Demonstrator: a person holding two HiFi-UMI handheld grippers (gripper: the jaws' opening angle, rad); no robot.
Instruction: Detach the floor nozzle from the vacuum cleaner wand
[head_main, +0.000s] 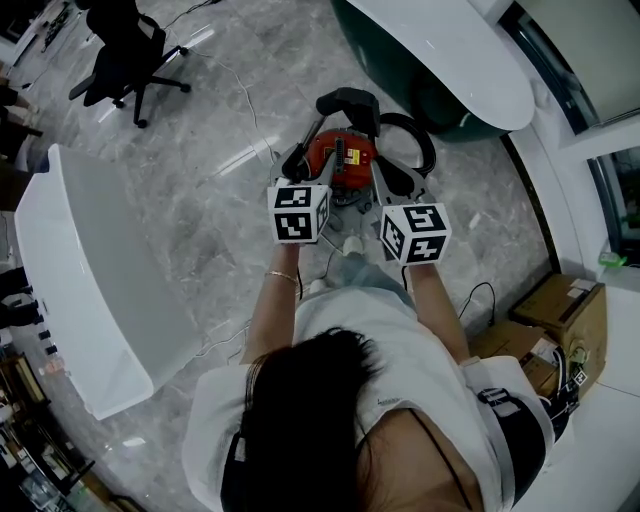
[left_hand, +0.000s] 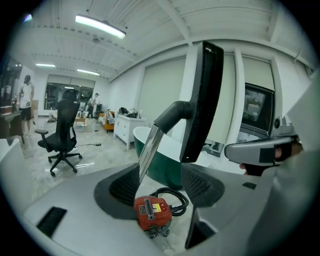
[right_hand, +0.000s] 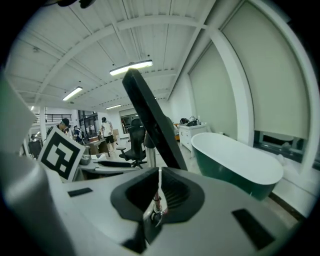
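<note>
Now: left gripper fingers stand apart, wand slanting between them (floor nozzle above); right gripper fingers closed, floor nozzle just beyond.

white short-sleeved t-shirt, dark hair, thin bracelet on the wrist just behind the left gripper, whose marker cube is black-and-white.
</note>
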